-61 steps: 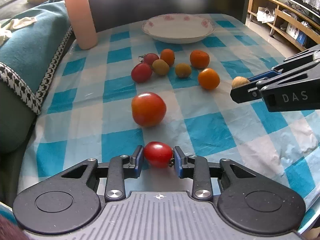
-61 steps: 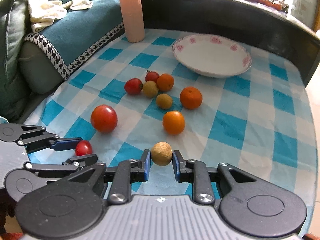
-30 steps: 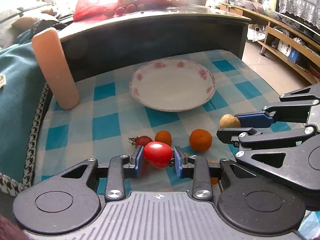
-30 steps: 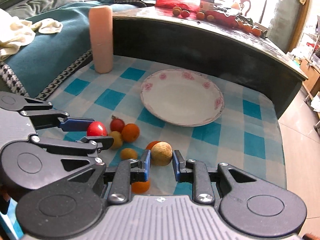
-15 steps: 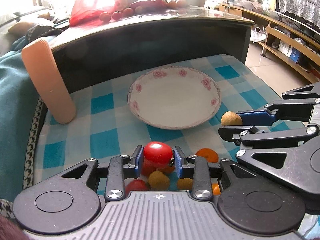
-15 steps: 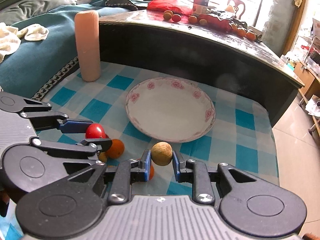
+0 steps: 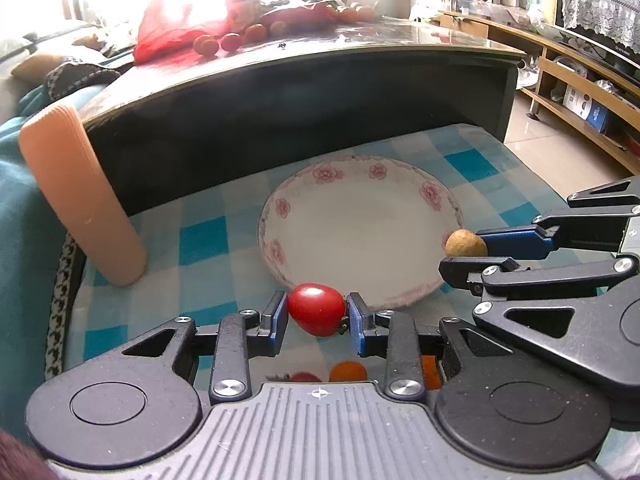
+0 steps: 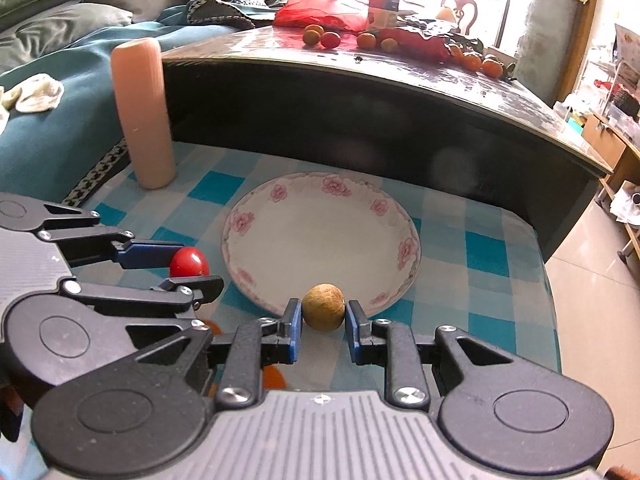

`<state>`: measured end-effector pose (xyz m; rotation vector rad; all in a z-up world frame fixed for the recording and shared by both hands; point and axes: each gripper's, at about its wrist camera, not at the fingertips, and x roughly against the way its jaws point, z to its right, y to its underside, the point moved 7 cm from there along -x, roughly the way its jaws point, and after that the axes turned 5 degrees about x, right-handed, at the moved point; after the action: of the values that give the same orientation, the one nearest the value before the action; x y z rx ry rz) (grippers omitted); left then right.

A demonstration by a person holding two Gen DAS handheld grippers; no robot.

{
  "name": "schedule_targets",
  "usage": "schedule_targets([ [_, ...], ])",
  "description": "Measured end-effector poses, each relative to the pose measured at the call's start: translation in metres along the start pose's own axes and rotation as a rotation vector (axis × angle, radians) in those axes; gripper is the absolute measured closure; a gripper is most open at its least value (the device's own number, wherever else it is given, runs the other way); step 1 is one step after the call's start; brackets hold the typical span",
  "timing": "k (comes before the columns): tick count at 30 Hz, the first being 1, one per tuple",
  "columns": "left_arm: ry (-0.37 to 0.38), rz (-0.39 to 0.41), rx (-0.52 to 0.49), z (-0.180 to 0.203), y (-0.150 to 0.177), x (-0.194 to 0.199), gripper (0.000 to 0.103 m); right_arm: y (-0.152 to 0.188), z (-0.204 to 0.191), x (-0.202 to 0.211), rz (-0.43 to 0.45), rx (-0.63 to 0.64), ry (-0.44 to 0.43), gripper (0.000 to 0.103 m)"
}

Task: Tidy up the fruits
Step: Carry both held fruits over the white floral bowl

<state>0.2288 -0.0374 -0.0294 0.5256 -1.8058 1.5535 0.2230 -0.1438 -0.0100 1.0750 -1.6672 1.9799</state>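
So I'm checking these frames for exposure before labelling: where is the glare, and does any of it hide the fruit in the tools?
Left wrist view: the window behind the glass tabletop is blown out and hazy; the red tomato in the left tool stays sharp. Right wrist view: top right is washed out, straight edges bow from the fisheye; the brown fruit in the right tool reads clearly.

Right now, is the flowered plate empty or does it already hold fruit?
Empty. The plate shows only bare white inside; the red tomato and brown fruit are held in the tools.
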Motion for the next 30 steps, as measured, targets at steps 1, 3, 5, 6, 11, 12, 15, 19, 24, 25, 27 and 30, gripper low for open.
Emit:
schedule_targets([
  [1, -0.001, 0.000, -0.001, 0.000, -0.001, -0.002, 0.063, -0.001, 0.001, -0.002, -0.001, -0.003, -0.001, 0.065],
  [3, -0.003, 0.002, -0.004, -0.001, -0.004, -0.005, 0.063, -0.003, 0.004, -0.007, -0.002, -0.009, -0.002, 0.065],
  [5, -0.005, 0.002, -0.005, -0.002, -0.006, -0.008, 0.063, -0.005, 0.006, -0.011, -0.004, -0.013, -0.003, 0.065],
  [6, -0.007, 0.002, -0.007, -0.003, -0.007, -0.010, 0.063, -0.006, 0.007, -0.013, -0.004, -0.013, -0.004, 0.065],
  [11, -0.013, 0.000, -0.011, -0.005, -0.012, -0.019, 0.063, -0.010, 0.010, -0.022, 0.000, -0.017, -0.004, 0.065],
  [12, -0.013, -0.002, -0.011, -0.006, -0.012, -0.021, 0.063, -0.011, 0.011, -0.024, -0.002, -0.019, -0.005, 0.065],
  [15, -0.015, -0.004, -0.016, -0.007, -0.014, -0.027, 0.063, -0.013, 0.013, -0.029, -0.002, -0.020, -0.002, 0.065],
  [19, -0.018, -0.012, -0.020, -0.007, -0.014, -0.035, 0.063, -0.013, 0.016, -0.037, -0.004, -0.019, 0.001, 0.065],
  [24, -0.025, -0.018, -0.020, -0.008, -0.015, -0.045, 0.063, -0.014, 0.019, -0.048, -0.011, -0.020, 0.002, 0.065],
  [25, -0.026, -0.020, -0.020, -0.009, -0.015, -0.047, 0.063, -0.013, 0.019, -0.050, -0.012, -0.020, 0.001, 0.065],
  [27, -0.030, -0.017, -0.022, -0.009, -0.016, -0.050, 0.063, -0.014, 0.020, -0.054, -0.016, -0.026, -0.004, 0.065],
  [30, -0.039, -0.008, -0.034, -0.010, -0.018, -0.053, 0.063, -0.013, 0.021, -0.058, -0.016, -0.027, -0.006, 0.065],
])
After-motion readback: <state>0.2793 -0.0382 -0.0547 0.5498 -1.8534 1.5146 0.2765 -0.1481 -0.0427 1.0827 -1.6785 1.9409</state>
